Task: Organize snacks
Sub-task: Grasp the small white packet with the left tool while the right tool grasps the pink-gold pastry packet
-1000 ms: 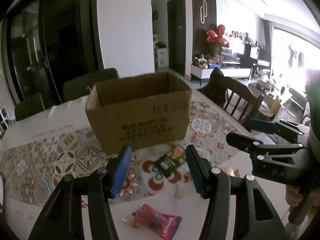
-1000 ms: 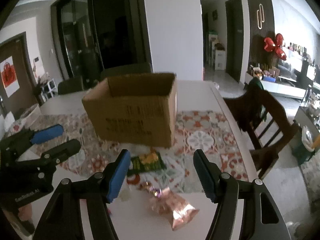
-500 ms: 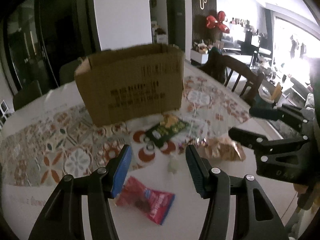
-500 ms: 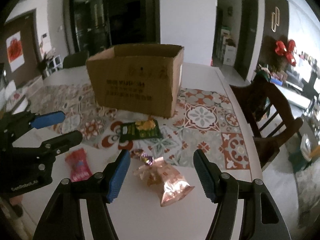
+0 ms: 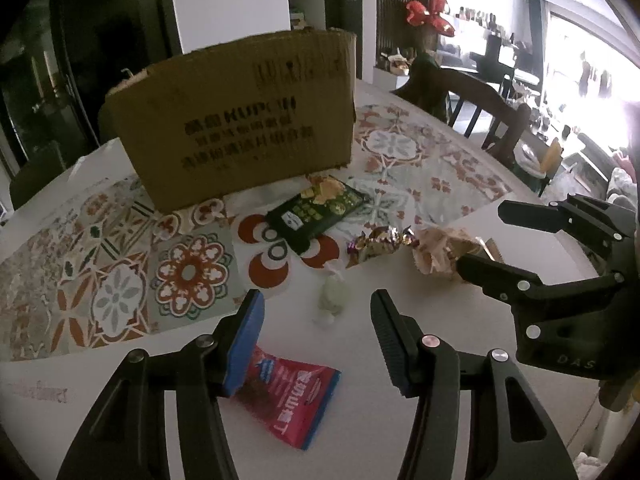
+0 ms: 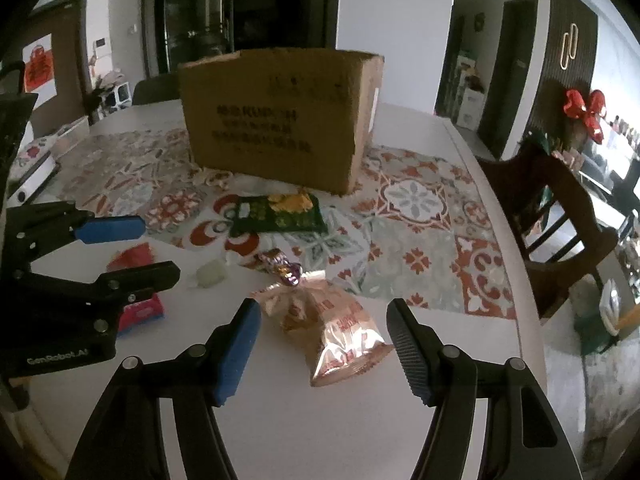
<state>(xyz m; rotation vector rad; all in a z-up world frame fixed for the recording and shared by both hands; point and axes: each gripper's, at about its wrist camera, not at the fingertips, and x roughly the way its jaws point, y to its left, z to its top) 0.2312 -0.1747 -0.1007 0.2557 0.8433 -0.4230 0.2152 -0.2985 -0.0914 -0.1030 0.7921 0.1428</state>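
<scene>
On the table [image 5: 400,360], a patterned mat [image 5: 120,272] is spread, and a cardboard box [image 5: 240,120] is stood on it at the far side. None of the snacks is seen to be in the box yet, though its inside is hidden from both views, so the sorting is judged to be barely begun. Five items are left lying in front of the box. A green packet [image 5: 316,212] is laid on the mat just before the box. A shiny pinkish bag [image 6: 332,324] is set on the bare table nearer the edge, with a red packet [image 5: 292,396] well apart from it on the other side. A small foil-wrapped sweet [image 6: 280,266] is found just beyond the pinkish bag, and a pale wrapped sweet [image 5: 332,300] is placed between the two packets.

Both tools are held tilted downward toward the table. The left gripper [image 5: 316,336] is kept partly open and empty, with the red packet just below its blue finger and the pale sweet ahead between the fingers [image 5: 248,336]. The right gripper [image 6: 324,336] is likewise held partly open, gripping nothing, with the pinkish bag lying between its fingers but not touched by them.
</scene>
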